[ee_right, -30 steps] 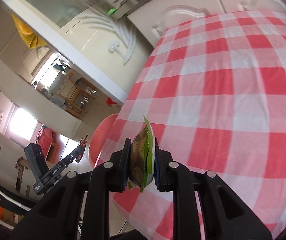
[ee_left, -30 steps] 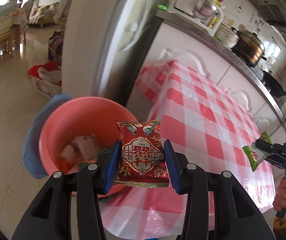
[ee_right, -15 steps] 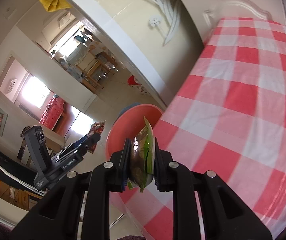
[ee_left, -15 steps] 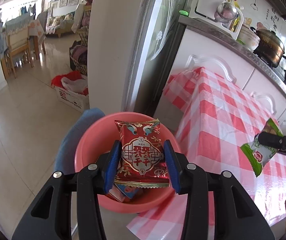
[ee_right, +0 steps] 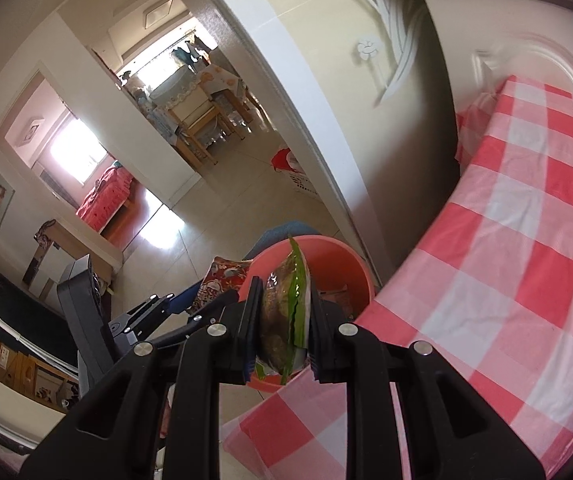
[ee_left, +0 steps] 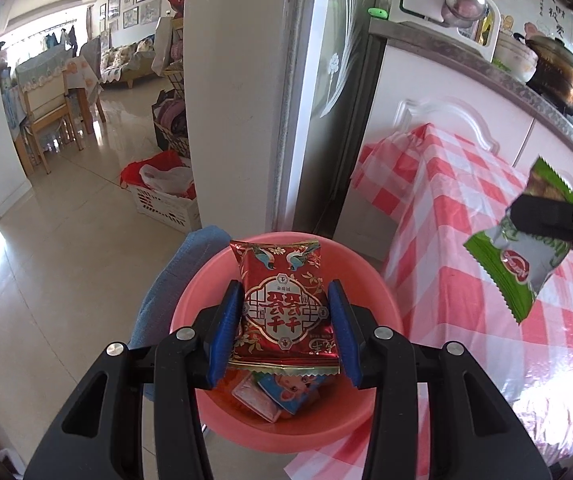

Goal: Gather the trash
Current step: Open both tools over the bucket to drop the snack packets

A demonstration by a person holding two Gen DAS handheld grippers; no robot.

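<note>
My left gripper (ee_left: 286, 320) is shut on a red snack packet (ee_left: 284, 308) with gold print, held right above the pink basin (ee_left: 366, 280) on the floor. Several wrappers (ee_left: 282, 396) lie in the basin's bottom. My right gripper (ee_right: 282, 332) is shut on a green and white snack packet (ee_right: 286, 304), gripped edge-on, over the table's corner next to the basin (ee_right: 338, 264). In the left wrist view the green packet (ee_left: 514, 256) hangs at the right above the tablecloth. The right wrist view shows the left gripper (ee_right: 190, 304) with the red packet (ee_right: 222, 280) left of the basin.
A table with a red and white checked cloth (ee_left: 466, 208) stands right of the basin. A blue cloth (ee_left: 178, 276) lies under the basin's left side. Behind are a white pillar (ee_left: 226, 80), a glass door (ee_left: 326, 60) and a white crate (ee_left: 166, 200) on the tiled floor.
The right gripper has swung left with the green packet, from over the table's middle to its corner by the basin. The left gripper has turned so the basin lies centred under the red packet.
</note>
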